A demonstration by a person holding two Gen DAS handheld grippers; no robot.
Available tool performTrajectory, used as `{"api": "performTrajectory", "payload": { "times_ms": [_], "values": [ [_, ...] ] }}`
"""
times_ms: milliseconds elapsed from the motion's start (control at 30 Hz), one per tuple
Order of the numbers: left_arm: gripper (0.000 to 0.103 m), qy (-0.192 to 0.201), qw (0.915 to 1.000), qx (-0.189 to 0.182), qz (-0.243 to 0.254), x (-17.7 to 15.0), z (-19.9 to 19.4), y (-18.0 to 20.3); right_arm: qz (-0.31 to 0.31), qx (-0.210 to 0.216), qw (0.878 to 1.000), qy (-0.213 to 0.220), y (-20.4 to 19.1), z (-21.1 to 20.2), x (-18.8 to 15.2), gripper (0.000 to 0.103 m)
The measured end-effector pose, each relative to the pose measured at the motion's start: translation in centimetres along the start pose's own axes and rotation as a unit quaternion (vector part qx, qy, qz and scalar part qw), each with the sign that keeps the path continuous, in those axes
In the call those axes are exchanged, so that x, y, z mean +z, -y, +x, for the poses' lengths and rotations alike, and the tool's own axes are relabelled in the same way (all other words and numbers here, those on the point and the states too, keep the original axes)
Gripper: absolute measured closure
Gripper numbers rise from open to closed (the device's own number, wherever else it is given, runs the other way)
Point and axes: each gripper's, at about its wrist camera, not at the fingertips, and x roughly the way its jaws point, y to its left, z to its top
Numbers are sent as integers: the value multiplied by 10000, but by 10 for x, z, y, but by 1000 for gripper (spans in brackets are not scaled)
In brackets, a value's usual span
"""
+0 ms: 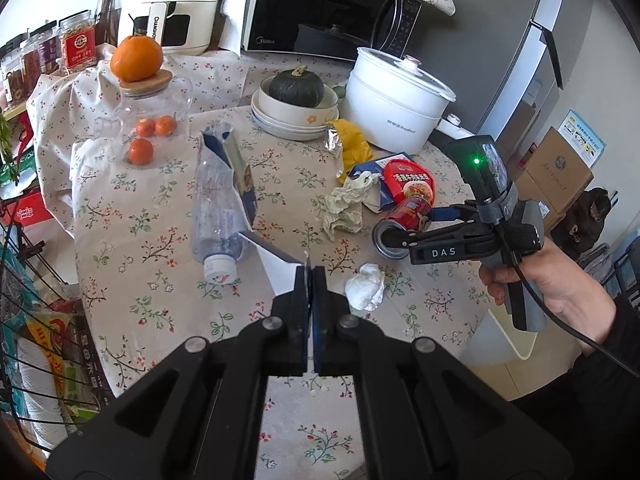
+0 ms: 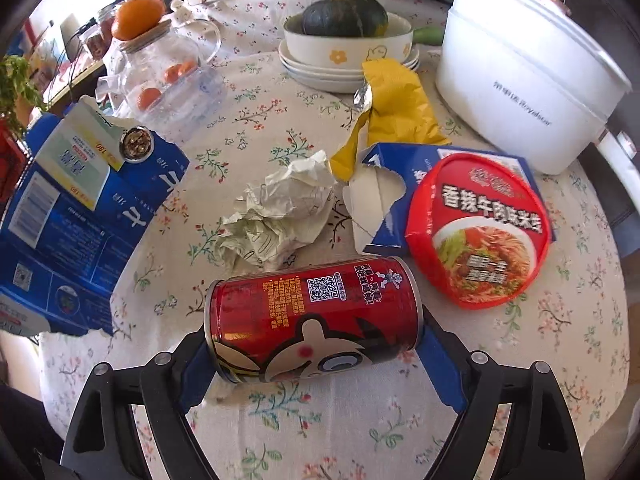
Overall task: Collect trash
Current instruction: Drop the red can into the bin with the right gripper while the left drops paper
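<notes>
My left gripper (image 1: 311, 276) is shut on an edge of a flattened blue carton (image 1: 236, 172), held up off the table; the carton also shows at the left of the right wrist view (image 2: 80, 216). A clear plastic bottle (image 1: 218, 216) lies under the carton. My right gripper (image 2: 316, 344) is shut on a red drink can (image 2: 312, 316), gripped end to end; the can also shows in the left wrist view (image 1: 404, 220). A crumpled paper (image 2: 280, 212), a white tissue wad (image 1: 366, 286), a red noodle lid (image 2: 484, 232), a torn blue box (image 2: 384, 196) and a yellow wrapper (image 2: 396, 108) lie on the floral tablecloth (image 1: 160, 240).
A white electric pot (image 2: 524, 76) stands at the back right. Stacked bowls with a green squash (image 2: 344, 16) sit behind the trash. A glass jar with oranges (image 1: 148, 120) is at the back left. A microwave (image 1: 332, 4) and air fryer (image 1: 168, 4) line the back. A wire rack (image 1: 28, 320) is left of the table.
</notes>
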Motion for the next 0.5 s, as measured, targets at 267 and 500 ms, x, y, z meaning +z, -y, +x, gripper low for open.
{"api": "performTrajectory", "payload": {
  "times_ms": [267,500],
  "values": [
    [101,272,9978,-544,267,8,-17,36,618,-144,9980,79,37,-58,-30,14],
    [101,113,9907,-1204,623,6,-8,93,1142,-331,9928,117,86,-107,-86,14]
  ]
}}
